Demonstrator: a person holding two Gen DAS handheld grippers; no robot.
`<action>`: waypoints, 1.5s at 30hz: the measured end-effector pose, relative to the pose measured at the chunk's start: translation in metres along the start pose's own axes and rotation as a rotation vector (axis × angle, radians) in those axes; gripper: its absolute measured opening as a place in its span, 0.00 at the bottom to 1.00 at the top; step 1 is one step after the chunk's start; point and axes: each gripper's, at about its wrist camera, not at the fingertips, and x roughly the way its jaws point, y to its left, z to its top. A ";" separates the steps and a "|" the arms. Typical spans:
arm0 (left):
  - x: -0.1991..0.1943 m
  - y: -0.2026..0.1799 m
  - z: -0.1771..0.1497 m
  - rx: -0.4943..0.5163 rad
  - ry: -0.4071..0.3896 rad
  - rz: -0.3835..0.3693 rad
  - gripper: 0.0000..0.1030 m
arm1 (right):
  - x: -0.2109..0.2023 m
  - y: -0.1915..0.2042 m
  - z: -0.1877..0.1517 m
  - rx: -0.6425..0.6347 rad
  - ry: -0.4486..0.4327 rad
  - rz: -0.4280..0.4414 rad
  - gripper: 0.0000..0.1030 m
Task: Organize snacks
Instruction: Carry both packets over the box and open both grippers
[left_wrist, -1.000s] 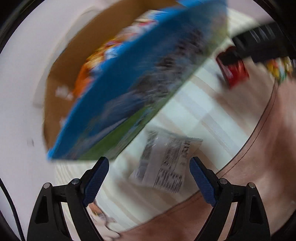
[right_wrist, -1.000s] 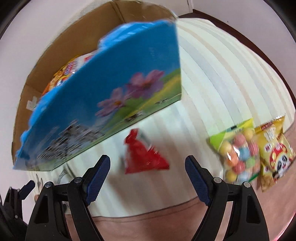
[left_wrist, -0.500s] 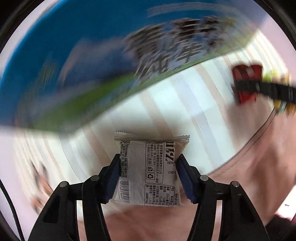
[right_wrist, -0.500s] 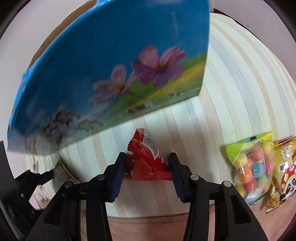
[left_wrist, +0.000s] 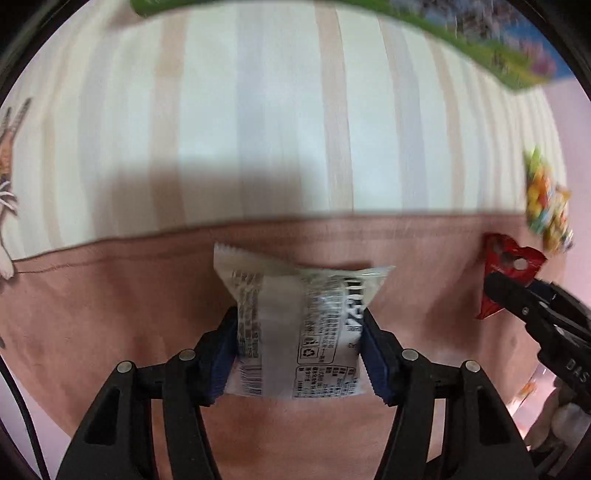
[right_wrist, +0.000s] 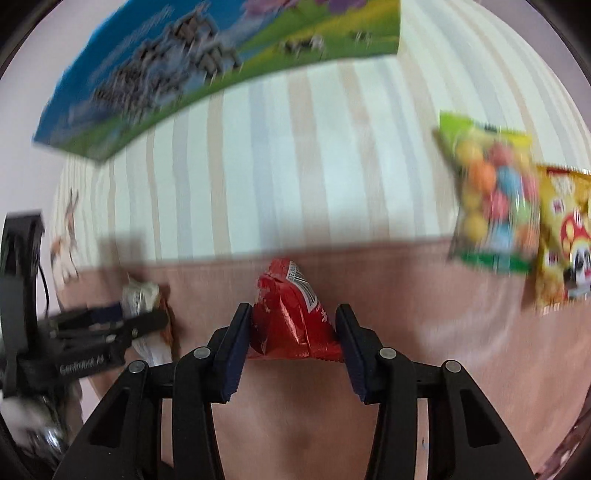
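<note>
My left gripper (left_wrist: 299, 354) is shut on a white snack packet (left_wrist: 295, 325) with black print and holds it above the pink cloth. My right gripper (right_wrist: 293, 343) is shut on a red snack packet (right_wrist: 291, 321); it also shows at the right of the left wrist view (left_wrist: 506, 266). A blue and green box (right_wrist: 207, 70) stands at the back on the striped cloth. The left gripper with its white packet shows at the left of the right wrist view (right_wrist: 140, 299).
A green bag of coloured balls (right_wrist: 491, 199) and a yellow snack bag (right_wrist: 565, 236) lie at the right on the striped cloth (right_wrist: 295, 166). The pink cloth (left_wrist: 110, 314) covers the near part. A small cartoon figure (left_wrist: 7, 177) is printed at the left edge.
Both grippers went from open to shut on their packets, then pulled back with them from the box toward the pink cloth. The box has moved to the top of both views.
</note>
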 end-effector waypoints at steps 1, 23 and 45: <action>0.003 -0.001 -0.001 0.011 0.005 0.010 0.58 | 0.003 0.003 -0.005 -0.005 0.013 -0.003 0.48; -0.007 -0.027 -0.035 -0.030 -0.011 0.067 0.49 | 0.022 0.006 0.010 0.019 0.019 -0.006 0.47; -0.193 -0.034 -0.016 -0.014 -0.310 -0.090 0.47 | -0.100 0.060 0.052 -0.037 -0.206 0.188 0.43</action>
